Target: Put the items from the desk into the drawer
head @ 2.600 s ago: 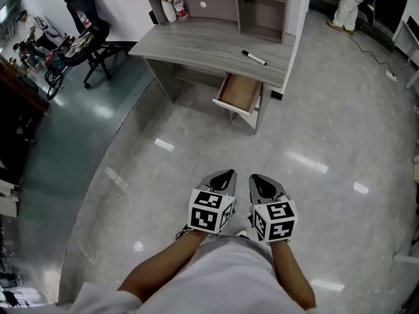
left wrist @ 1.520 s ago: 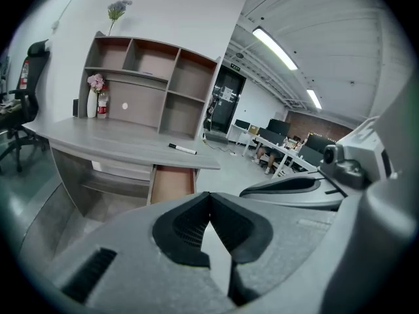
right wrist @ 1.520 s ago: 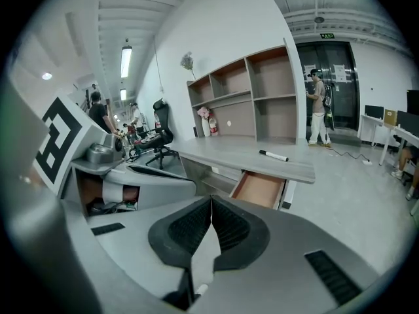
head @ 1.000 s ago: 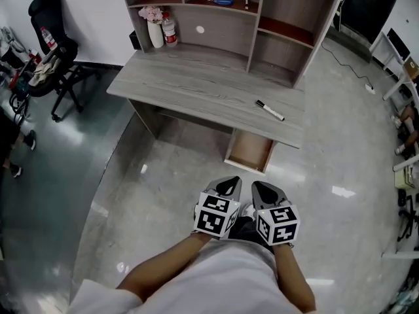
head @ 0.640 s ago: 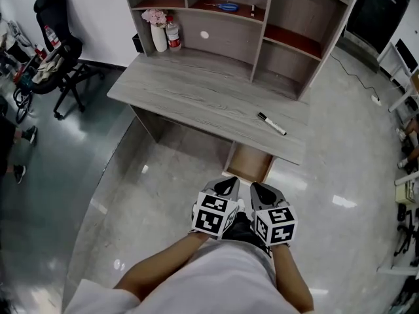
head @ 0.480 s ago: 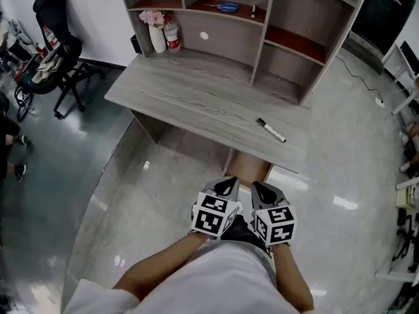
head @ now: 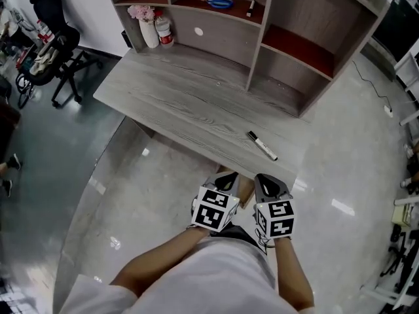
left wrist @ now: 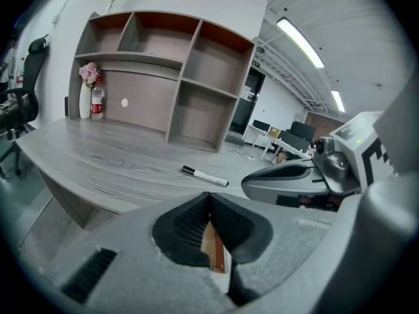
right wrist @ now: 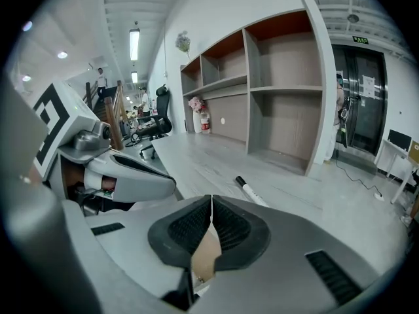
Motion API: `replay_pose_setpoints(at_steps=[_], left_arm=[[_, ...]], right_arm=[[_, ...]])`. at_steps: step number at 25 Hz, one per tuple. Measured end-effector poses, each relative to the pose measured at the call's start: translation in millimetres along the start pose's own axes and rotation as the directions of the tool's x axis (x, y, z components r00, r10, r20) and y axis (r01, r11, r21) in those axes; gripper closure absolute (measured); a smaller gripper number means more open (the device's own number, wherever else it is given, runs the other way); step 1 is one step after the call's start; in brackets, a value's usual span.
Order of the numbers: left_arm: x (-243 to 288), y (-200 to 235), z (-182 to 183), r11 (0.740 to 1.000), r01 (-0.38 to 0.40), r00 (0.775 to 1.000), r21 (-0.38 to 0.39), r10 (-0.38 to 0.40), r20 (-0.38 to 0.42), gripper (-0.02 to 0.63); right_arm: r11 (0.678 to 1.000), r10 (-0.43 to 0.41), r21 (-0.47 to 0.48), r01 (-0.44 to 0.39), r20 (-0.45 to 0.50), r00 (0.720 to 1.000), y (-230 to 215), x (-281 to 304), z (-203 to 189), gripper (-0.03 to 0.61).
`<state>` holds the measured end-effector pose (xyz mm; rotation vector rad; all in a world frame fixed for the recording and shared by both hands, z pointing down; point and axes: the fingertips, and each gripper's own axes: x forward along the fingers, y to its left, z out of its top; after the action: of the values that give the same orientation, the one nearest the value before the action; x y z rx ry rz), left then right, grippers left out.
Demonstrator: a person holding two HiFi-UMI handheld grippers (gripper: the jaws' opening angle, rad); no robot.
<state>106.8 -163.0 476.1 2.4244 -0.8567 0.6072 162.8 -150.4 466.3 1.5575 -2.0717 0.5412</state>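
Both tools held low in front of me, side by side. Left gripper point(head: 224, 179): pads pressed together at the tips, nothing between them. Right gripper point(head: 265, 183): the same, closed and empty.

Marker point(head: 262, 146) lies on the desk point(head: 177, 103), near its front edge, ahead of both sets of fingertips and above them. It is the only loose item near that edge. From the right fingers it sits just ahead and a touch to the right; from the left fingers it is further off, forward and to the right. Right tool is the nearer one, by my reading.

Long axis: slanted across the approach. The dark cap end points away and to the left, the white barrel comes back toward the right fingers. The jaws would need to open and straddle the barrel crosswise.

Drawer point(head: 245, 188) is pulled out below the fingertips, under the desk edge, mostly hidden behind the tools.
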Motion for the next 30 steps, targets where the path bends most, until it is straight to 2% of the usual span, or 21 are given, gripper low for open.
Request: replay_pose_setpoints(at_steps=[7,13,19,22,30], left_arm=[[42,-1,19,0.999,-0.050,0.998,0.009,0.051,-0.028,0.611],[67,-7,26,0.998,-0.066,0.996,0.014,0.066,-0.052,0.611],[77,-3,25,0.996,-0.091,0.992,0.022,0.092,-0.081,0.611],[76,4,25,0.993,-0.117,0.989,0.019,0.118,-0.084,0.611],[74,18,24,0.988,-0.155,0.984,0.010,0.155,-0.091,0.611]], right_arm=[[0.999,0.033,-0.033,-0.035,-0.037,0.999,-51,29,2,0.575],[0.994,0.056,-0.093,-0.063,-0.080,0.995,-78,51,-4,0.575],[0.985,0.090,-0.135,-0.106,-0.119,0.989,-89,76,-9,0.569],[0.982,0.112,-0.138,-0.132,-0.145,0.983,-89,86,-12,0.496],[0.978,0.124,-0.143,-0.153,-0.192,0.974,-96,112,-23,0.495]])
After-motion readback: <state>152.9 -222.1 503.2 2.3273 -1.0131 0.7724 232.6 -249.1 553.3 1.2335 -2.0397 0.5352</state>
